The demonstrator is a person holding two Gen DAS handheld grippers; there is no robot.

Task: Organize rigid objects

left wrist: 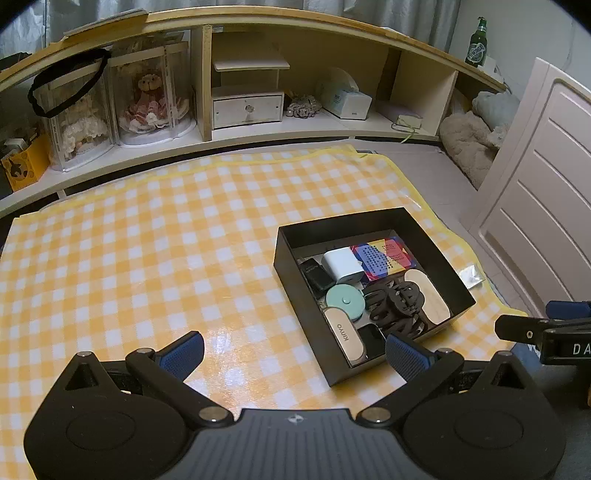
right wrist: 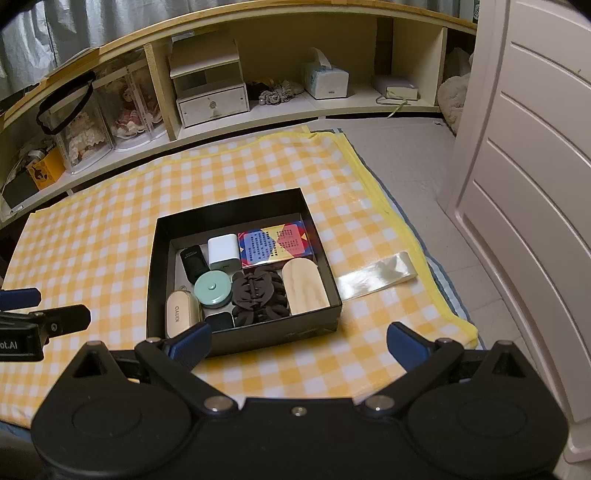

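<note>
A black open box (left wrist: 286, 254) (right wrist: 159, 258) sits on the yellow checked cloth (left wrist: 147, 258) (right wrist: 92, 240). Inside lie a white charger (left wrist: 341, 265) (right wrist: 221, 252), a colourful card box (left wrist: 384, 256) (right wrist: 275, 245), a teal round tape (left wrist: 344, 301) (right wrist: 213, 288), a dark hair claw (left wrist: 397, 304) (right wrist: 258, 295), a wooden oval piece (left wrist: 428, 297) (right wrist: 304, 286), a beige KINYO case (left wrist: 345, 334) (right wrist: 181, 314) and a small black device (left wrist: 317, 275) (right wrist: 194, 262). My left gripper (left wrist: 293, 352) is open and empty near the box's front left. My right gripper (right wrist: 299, 345) is open and empty, just in front of the box.
A clear plastic sleeve (right wrist: 376, 275) (left wrist: 471, 275) lies on the cloth right of the box. A low wooden shelf (left wrist: 258, 22) (right wrist: 236, 14) with doll cases, a drawer unit and a tissue box runs along the back. A white door (right wrist: 535, 184) (left wrist: 546, 206) stands at the right.
</note>
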